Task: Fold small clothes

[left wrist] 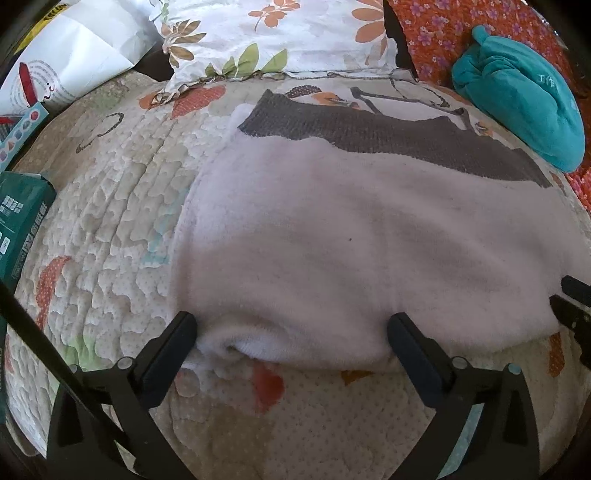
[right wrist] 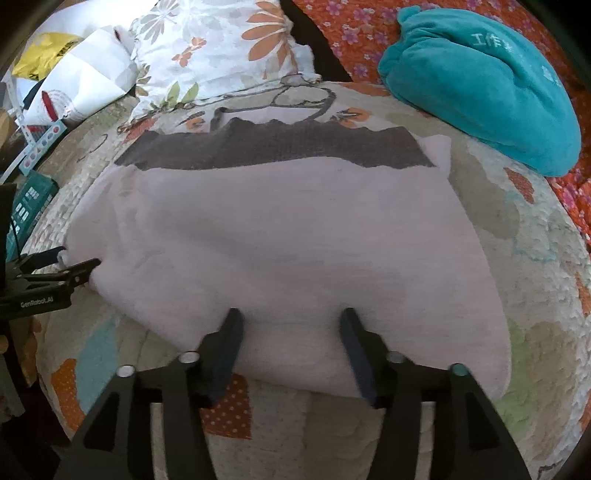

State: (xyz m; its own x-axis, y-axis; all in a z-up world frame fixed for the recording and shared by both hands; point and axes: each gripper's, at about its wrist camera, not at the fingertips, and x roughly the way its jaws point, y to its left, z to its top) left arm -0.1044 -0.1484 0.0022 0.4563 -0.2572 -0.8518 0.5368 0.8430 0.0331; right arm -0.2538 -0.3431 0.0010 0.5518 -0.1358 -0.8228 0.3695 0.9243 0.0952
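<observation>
A pale pink fleece garment (left wrist: 351, 229) with a dark grey knit band (left wrist: 388, 136) along its far edge lies flat on the quilted bed cover (left wrist: 110, 206). It also shows in the right wrist view (right wrist: 288, 236), with the grey band (right wrist: 280, 147) at the far side. My left gripper (left wrist: 291, 328) is open, its fingers straddling the garment's near folded edge. My right gripper (right wrist: 291, 328) is open, its fingers resting on the near edge of the garment. The left gripper shows at the left of the right wrist view (right wrist: 79, 264), the right gripper at the right edge of the left wrist view (left wrist: 569, 299).
A teal plush bundle (right wrist: 484, 85) lies at the far right on an orange floral cover (right wrist: 354, 29). A floral pillow (right wrist: 221, 48) and white bags (right wrist: 81, 81) sit at the back. A green box (left wrist: 22, 225) lies at the left.
</observation>
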